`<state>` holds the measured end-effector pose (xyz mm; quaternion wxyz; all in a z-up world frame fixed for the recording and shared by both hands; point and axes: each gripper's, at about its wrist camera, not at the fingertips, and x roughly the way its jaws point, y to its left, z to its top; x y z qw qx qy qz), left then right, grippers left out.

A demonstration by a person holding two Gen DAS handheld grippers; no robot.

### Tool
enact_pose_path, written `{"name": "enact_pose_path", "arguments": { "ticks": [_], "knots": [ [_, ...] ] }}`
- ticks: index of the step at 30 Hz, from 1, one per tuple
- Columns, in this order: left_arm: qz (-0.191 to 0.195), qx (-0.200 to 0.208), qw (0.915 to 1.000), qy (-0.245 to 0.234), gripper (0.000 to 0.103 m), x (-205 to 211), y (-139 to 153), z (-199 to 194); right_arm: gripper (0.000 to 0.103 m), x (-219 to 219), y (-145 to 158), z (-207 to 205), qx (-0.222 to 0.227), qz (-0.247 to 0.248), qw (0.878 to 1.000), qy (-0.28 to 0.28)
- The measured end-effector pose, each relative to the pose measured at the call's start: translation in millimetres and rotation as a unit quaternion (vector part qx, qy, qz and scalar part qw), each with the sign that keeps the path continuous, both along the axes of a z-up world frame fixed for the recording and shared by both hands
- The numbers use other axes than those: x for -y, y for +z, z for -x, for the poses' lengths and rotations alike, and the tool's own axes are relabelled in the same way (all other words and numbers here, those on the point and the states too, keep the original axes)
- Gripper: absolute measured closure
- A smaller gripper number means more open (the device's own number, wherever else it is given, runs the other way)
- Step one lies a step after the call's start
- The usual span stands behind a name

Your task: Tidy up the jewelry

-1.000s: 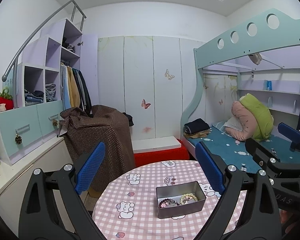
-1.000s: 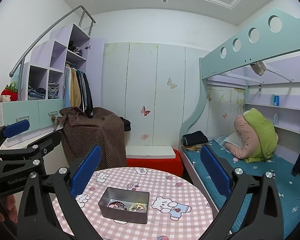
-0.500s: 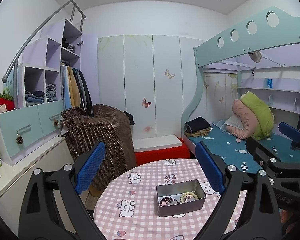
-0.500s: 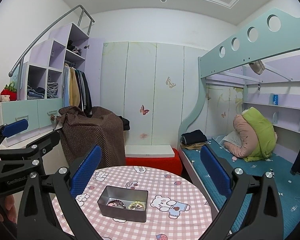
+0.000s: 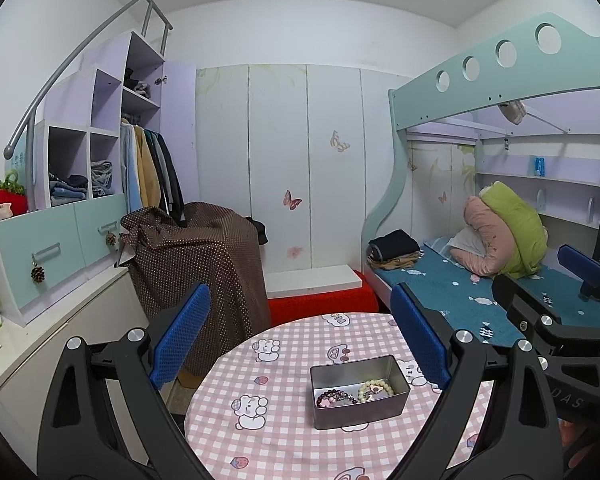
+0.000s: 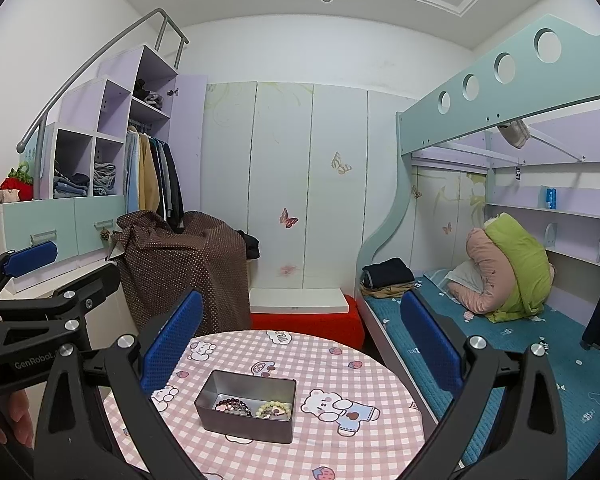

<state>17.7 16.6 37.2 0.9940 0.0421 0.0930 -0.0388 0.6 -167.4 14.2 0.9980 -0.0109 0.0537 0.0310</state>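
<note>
Blue pads: on both grippers' fingers, black frames behind
Left gripper point(image 5: 300, 338): jaws spread wide, nothing between them, above the table; lower half of left wrist view; also seen at left edge of right wrist view point(image 6: 40, 276)
Right gripper point(image 6: 302, 342): jaws spread wide, holding nothing, above the table; its side shows at right edge of left wrist view point(image 5: 556, 292)
Hand point(image 6: 14, 420): fingers on the left gripper's handle, lower left of right wrist view
Table point(image 5: 284, 432): round, pink checked cloth with bear prints, bottom centre of both views
Tin point(image 5: 358, 391): grey metal, rectangular, open top, on the table; lower centre-right in left wrist view, lower centre in right wrist view point(image 6: 247, 406)
Dark bracelet point(image 5: 334, 397): dark red beads, inside tin, left part
Pale bracelet point(image 5: 376, 387): cream beads, inside tin, right part, just beside dark one
Brown cloth point(image 5: 196, 264): dotted, draped over something past the table, centre left
Red box point(image 5: 320, 306): white board on top, behind the table, centre
Bunk bed point(image 5: 480, 80): teal frame with round holes, right side; teal sheet, folded clothes point(image 5: 394, 248), pink and green bedding point(image 5: 504, 232)
Shelves point(image 5: 96, 136): lilac cubbies with clothes, upper left; hanging clothes beside
Wardrobe point(image 5: 296, 160): white doors, butterfly stickers, far wall centre
</note>
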Motion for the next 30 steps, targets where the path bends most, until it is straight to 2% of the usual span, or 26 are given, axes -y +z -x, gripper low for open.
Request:
{"name": "enact_pose_path", "arguments": {
  "ticks": [30],
  "knots": [
    [0.005,-0.003,1.0000,0.001,0.011,-2.3,-3.3,-4.3,0.007,-0.1,-1.3,-5.1,-0.005,0.001,1.000,0.003]
  ]
}}
